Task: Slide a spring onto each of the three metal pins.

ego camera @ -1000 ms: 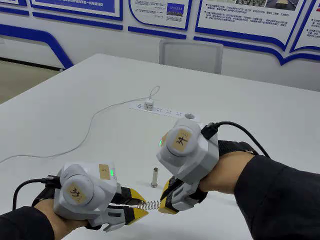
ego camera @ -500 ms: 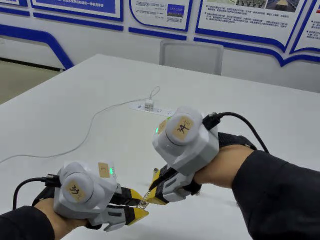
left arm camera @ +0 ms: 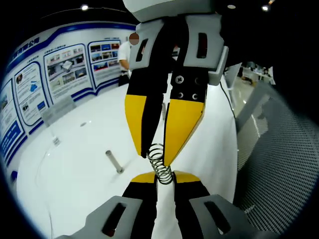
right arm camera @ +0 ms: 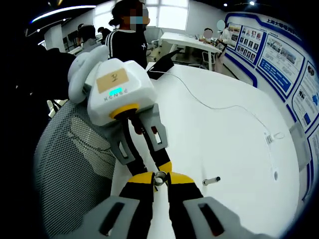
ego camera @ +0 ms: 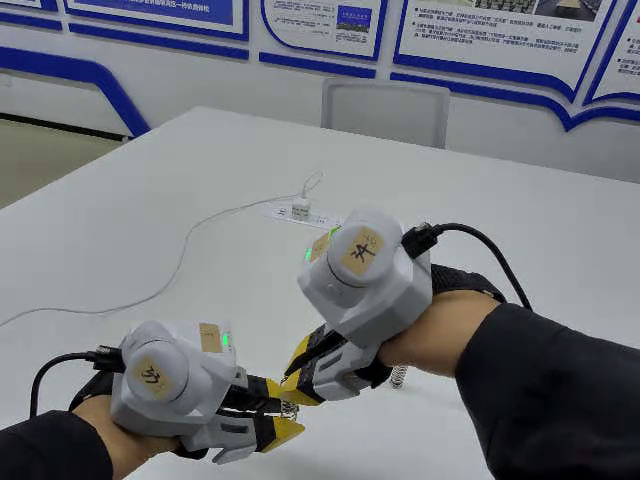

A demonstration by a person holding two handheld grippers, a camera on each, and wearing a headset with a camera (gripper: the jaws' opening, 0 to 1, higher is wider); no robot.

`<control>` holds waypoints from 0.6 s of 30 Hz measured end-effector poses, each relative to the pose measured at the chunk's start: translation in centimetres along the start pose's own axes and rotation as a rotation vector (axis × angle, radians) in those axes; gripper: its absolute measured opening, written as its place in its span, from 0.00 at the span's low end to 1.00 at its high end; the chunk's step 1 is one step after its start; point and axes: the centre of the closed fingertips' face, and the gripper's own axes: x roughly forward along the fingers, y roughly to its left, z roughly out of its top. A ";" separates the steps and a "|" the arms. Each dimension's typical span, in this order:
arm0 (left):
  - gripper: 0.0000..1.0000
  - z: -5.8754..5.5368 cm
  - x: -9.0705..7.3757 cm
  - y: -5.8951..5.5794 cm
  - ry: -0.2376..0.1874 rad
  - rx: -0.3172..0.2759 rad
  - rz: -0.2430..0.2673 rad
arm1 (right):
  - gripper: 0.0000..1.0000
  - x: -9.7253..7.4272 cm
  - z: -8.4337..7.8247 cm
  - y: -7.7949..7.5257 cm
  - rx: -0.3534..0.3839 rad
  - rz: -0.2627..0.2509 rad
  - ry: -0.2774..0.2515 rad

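Spring [left arm camera: 159, 162] strung tip to tip between both grippers, long axis along line joining them. Left gripper [left arm camera: 164, 178] clamped on one end, right gripper [right arm camera: 160, 178] pinching the other, so double-held rn. Pin [left arm camera: 113, 162] stands on table [ego camera: 150, 220], left of jaws in left gripper view, apart from spring. Probably needs spring swung over pin top. Spare spring [ego camera: 398, 377] beside right hand. Gripper labels scribbly, posters too small to read.
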 end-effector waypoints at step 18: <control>0.29 -0.1 -0.7 1.9 -0.017 -0.085 0.069 | 0.11 -1.6 -0.5 -2.5 0.045 -0.052 -0.012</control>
